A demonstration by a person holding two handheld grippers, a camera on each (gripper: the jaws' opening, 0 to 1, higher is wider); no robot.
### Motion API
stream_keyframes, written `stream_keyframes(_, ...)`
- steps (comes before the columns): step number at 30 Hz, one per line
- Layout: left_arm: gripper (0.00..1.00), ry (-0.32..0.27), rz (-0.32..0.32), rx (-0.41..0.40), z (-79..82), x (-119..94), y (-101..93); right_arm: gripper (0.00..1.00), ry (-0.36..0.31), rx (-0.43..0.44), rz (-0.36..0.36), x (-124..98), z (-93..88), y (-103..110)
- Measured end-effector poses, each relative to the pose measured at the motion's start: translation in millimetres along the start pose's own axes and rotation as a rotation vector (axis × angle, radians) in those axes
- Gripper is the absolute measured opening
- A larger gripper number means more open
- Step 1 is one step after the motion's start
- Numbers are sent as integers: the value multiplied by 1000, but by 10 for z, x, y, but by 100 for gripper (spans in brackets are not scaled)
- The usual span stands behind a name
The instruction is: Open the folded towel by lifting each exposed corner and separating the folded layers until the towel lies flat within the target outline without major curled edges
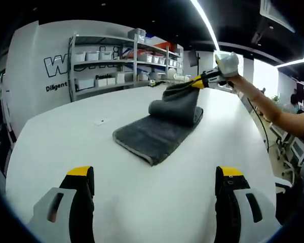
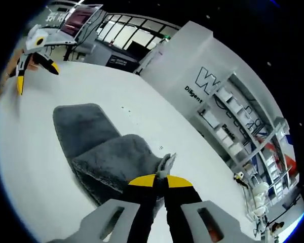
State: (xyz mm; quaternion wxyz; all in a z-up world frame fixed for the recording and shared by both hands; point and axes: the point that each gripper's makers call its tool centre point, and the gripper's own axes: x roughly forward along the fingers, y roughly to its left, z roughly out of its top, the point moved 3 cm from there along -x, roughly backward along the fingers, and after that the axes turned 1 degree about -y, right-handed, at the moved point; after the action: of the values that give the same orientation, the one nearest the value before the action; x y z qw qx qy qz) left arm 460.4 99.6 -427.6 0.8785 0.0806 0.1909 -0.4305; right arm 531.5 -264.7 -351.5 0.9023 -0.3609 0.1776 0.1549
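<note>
Mid-counter [image 1: 66, 152], the right gripper [image 2: 159, 180] pinches a corner of the grey towel [image 1: 159, 131] in its jaws, peeling a layer up; next, carry it across. The left gripper [image 1: 154, 190] waits, jaws spread

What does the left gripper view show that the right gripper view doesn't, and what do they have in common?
Left gripper view alone: a person's gloved hand and forearm holding the right gripper, and the left gripper with its fingers spread wide above bare table.

Right gripper view alone: a close look at the right gripper's yellow-tipped fingers pinched on a towel corner.

Both: the grey towel, partly lifted, on the white table, and the storage shelves by the lettered wall.
</note>
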Motion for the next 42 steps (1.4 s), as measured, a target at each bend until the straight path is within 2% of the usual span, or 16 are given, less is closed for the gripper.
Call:
stream_keyframes(17, 98, 16, 9, 0, 4, 21, 67, 2, 99, 41, -115, -102, -501, -625)
stream_keyframes(28, 98, 12, 22, 7, 27, -22, 104, 2, 157, 12, -186, -179, -791, -984)
stream_keyframes(31, 98, 6, 22, 9, 41, -31, 103, 2, 138, 58, -175, -202, -857, -1007)
stream_keyframes(42, 98, 9, 30, -1, 12, -28, 136, 2, 163, 82, -230, -266, -1103, -1331)
